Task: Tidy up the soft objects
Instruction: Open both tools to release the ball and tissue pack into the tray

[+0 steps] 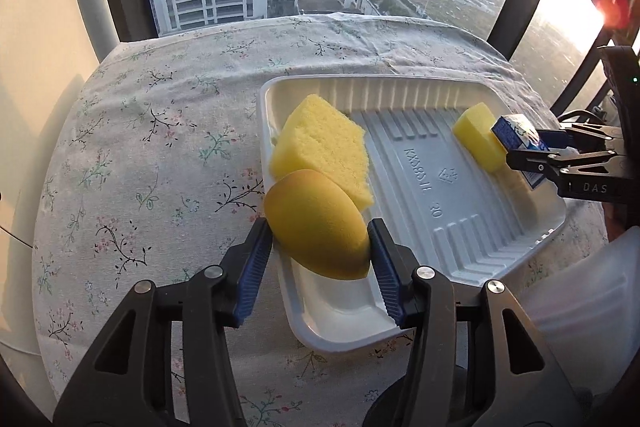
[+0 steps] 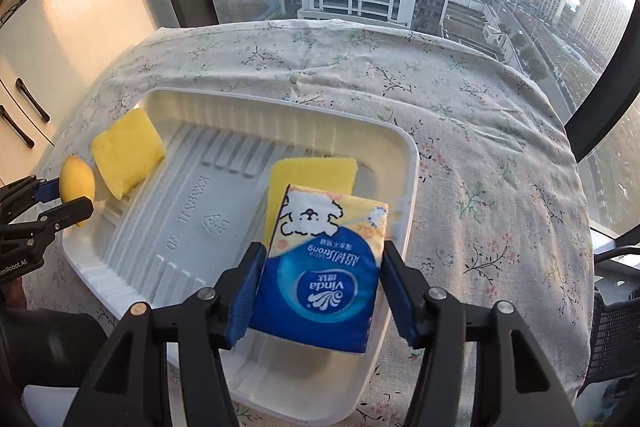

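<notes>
A white plastic tray (image 1: pixel 460 223) lies on the floral tablecloth; it also shows in the right wrist view (image 2: pixel 168 227). My left gripper (image 1: pixel 320 243) is shut on an orange-yellow oval sponge (image 1: pixel 316 227) over the tray's left rim. A yellow rectangular sponge (image 1: pixel 324 151) leans against it inside the tray. My right gripper (image 2: pixel 320 279) is shut on a blue Vinda tissue pack (image 2: pixel 324 267) over the tray's right side, above a second yellow sponge (image 2: pixel 312 171). In the left wrist view the pack (image 1: pixel 516 135) sits against that sponge (image 1: pixel 480 135).
The round table (image 2: pixel 480 131) with its floral cloth stands against a large window. White cabinet doors with dark handles (image 2: pixel 24 115) are at the left. A dark mesh chair (image 2: pixel 616 331) is at the right edge.
</notes>
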Tool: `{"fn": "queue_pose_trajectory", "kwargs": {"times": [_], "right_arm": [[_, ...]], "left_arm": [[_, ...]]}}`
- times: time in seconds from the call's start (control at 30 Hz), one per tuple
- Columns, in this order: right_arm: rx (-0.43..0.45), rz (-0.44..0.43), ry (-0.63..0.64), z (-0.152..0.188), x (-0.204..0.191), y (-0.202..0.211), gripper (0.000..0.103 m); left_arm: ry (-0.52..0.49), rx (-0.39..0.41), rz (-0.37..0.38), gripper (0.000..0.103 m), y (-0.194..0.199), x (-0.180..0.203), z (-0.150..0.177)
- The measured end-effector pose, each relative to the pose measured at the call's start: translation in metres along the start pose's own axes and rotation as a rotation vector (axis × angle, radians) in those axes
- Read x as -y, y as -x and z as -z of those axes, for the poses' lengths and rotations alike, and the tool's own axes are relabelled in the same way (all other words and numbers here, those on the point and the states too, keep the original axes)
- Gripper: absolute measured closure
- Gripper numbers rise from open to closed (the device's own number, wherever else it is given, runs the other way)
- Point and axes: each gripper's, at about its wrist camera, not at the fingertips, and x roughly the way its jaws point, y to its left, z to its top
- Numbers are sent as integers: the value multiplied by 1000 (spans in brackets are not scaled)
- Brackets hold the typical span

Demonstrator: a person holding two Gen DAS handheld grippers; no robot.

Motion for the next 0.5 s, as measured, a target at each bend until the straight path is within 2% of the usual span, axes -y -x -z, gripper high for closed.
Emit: {"fn": "queue_pose_trajectory", "kwargs": {"times": [0.13, 0.27, 0.5], "right_arm": [[-18, 3, 21, 0, -2, 0, 42], [-16, -6, 33, 0, -2, 6, 41], [28, 7, 48, -1, -3, 27, 37]], "left_arm": [[-36, -8, -22, 50, 1, 7, -1], [-35, 5, 2, 50, 8, 9, -2], [-18, 31, -6, 50, 18, 8, -6]]}}
